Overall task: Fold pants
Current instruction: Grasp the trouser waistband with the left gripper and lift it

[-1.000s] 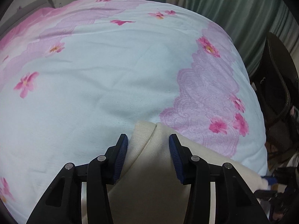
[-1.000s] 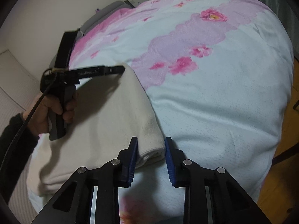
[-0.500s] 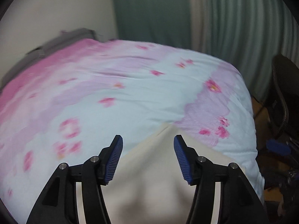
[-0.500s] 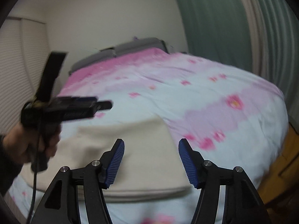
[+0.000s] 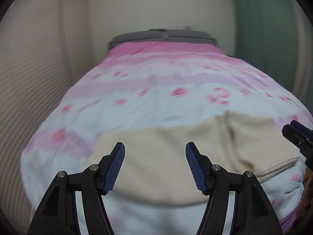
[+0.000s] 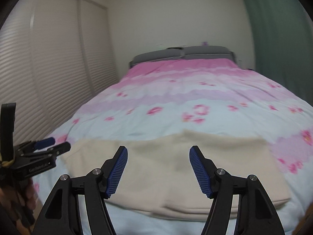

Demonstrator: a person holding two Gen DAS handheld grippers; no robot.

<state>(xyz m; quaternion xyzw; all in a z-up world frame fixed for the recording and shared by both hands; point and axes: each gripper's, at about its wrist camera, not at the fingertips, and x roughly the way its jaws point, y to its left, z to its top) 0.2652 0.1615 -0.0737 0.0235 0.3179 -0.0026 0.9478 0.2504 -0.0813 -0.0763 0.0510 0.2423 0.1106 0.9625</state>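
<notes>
Cream pants (image 5: 168, 156) (image 6: 166, 172) lie folded flat near the foot of the bed, with the layered edges showing along the near side. My left gripper (image 5: 155, 167) hovers above and back from them, its jaws still opening, with nothing between its blue pads. My right gripper (image 6: 158, 170) is also raised over the pants, jaws still opening and empty. In the right wrist view the left gripper (image 6: 49, 145) shows at the left edge, held by a hand (image 6: 27, 193). The right gripper's tip (image 5: 297, 135) shows at the right edge of the left wrist view.
The pants rest on a floral quilt (image 6: 195, 98) (image 5: 156, 90) in pink, lilac and pale blue. A grey headboard (image 6: 182, 55) stands at the far end. Slatted closet doors (image 6: 49, 74) line the left side and a green curtain (image 6: 279, 39) hangs on the right.
Both grippers let go of the pants' edge, opened wider, rose and pulled back. Both views swung round to face the headboard, and the folded pants now lie free on the quilt.
</notes>
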